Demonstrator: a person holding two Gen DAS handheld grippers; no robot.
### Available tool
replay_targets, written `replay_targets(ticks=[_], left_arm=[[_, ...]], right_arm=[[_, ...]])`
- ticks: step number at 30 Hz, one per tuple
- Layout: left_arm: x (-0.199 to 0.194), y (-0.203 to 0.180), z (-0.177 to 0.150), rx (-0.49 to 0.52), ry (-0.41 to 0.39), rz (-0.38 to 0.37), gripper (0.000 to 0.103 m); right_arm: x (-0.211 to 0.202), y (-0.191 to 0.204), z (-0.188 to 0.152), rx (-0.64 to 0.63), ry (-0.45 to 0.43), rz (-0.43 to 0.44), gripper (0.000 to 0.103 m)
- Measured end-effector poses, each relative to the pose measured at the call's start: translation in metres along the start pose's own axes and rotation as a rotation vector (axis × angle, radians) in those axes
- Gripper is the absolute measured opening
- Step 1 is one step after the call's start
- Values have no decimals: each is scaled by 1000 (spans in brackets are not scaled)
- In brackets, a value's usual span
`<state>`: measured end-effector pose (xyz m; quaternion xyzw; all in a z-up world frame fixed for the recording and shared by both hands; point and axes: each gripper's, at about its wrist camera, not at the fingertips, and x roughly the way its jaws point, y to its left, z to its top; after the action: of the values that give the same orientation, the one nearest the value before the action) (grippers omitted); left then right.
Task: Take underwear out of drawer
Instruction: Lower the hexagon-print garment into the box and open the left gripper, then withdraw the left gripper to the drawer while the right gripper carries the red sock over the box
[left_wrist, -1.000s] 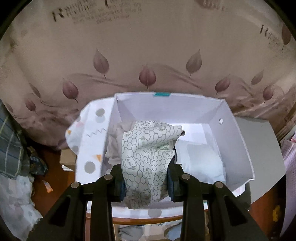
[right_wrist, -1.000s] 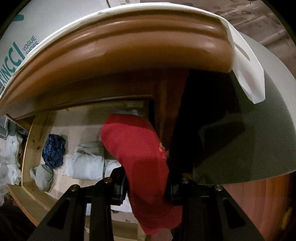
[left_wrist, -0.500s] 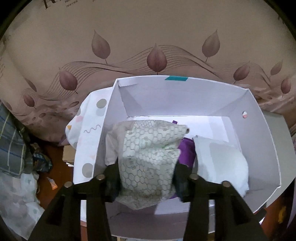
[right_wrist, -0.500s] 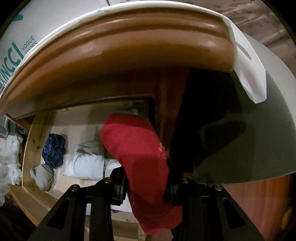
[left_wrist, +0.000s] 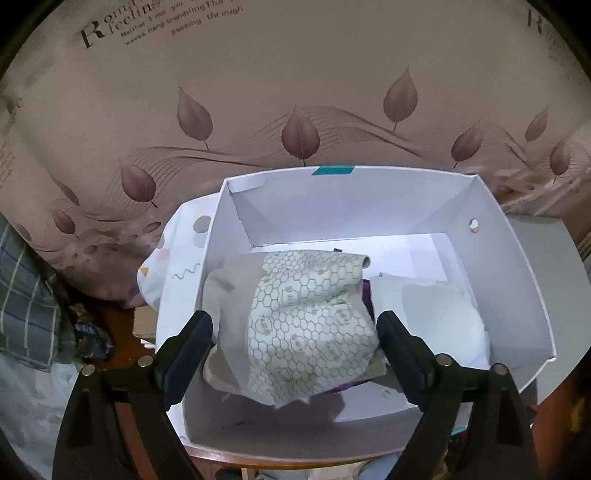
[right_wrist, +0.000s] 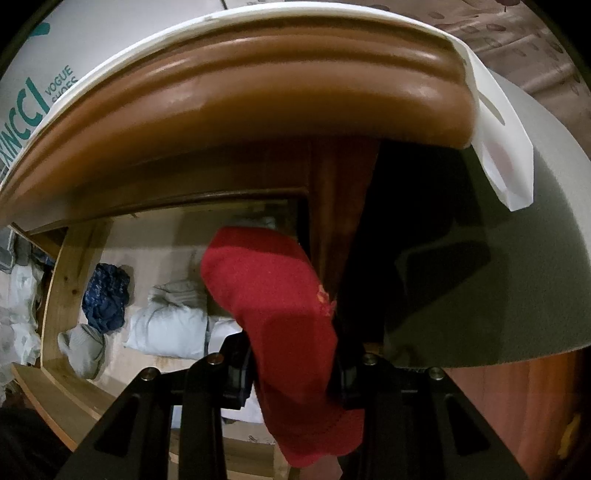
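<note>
— Two garments matter: the hexagon-print underwear (left_wrist: 306, 325) and the red underwear (right_wrist: 284, 317). Where does each sit?

— The hexagon-print one lies crumpled inside the white cardboard box (left_wrist: 517, 280), toward its near left part, on top of a grey garment (left_wrist: 229, 295) and a bit of purple cloth (left_wrist: 366, 295). The red one hangs in the right gripper (right_wrist: 291, 373), in front of the open wooden drawer (right_wrist: 55, 295).

— How do the claws stand?

— The left gripper (left_wrist: 295, 354) is opening; its fingers (left_wrist: 192, 350) stand wide to either side of the printed piece, with a gap showing on both sides, so nothing is pinched. The right gripper's jaws are narrow and clamped on the red cloth, which droops below them.

— How much room is there inside the box?

— A folded white garment (left_wrist: 436, 321) fills the right side, close beside the printed piece. The far half of the box floor is bare up to the far wall, which carries a teal tape strip (left_wrist: 332, 170). The near wall runs just under the fingers. A spotted white cloth (left_wrist: 177, 258) hangs against the left wall outside.

— And around the drawer?

— The rounded brown edge of the cabinet top (right_wrist: 258, 96) overhangs it closely. Inside, a dark blue garment (right_wrist: 105, 295), a grey one (right_wrist: 83, 349) and a pale folded one (right_wrist: 170, 325) lie to the left of the red piece, with bare drawer floor beyond them. A dark wooden post (right_wrist: 340, 229) rises just right of the red cloth.
</note>
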<state>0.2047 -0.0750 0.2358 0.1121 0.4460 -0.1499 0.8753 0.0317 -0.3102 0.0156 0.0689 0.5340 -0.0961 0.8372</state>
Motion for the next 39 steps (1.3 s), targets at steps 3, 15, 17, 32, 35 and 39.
replay_targets(ticks=[3, 15, 17, 32, 35, 39], left_arm=[[-8, -1, -2, 8, -14, 8, 92], [-35, 9, -14, -9, -25, -3, 92], [-42, 10, -20, -13, -30, -7, 92], [-78, 37, -122, -81, -131, 127, 97], [-71, 47, -153, -114, -126, 149, 98], [-51, 61, -188, -188, -107, 187, 98]], right_arm=[[0, 1, 0, -3, -2, -3, 33], [0, 1, -1, -17, -4, -10, 33], [0, 1, -1, -18, -7, -11, 33], [-20, 9, -7, -47, -62, 15, 33], [-33, 14, -9, -74, -83, 23, 33], [-52, 16, -14, -75, -97, 44, 33]])
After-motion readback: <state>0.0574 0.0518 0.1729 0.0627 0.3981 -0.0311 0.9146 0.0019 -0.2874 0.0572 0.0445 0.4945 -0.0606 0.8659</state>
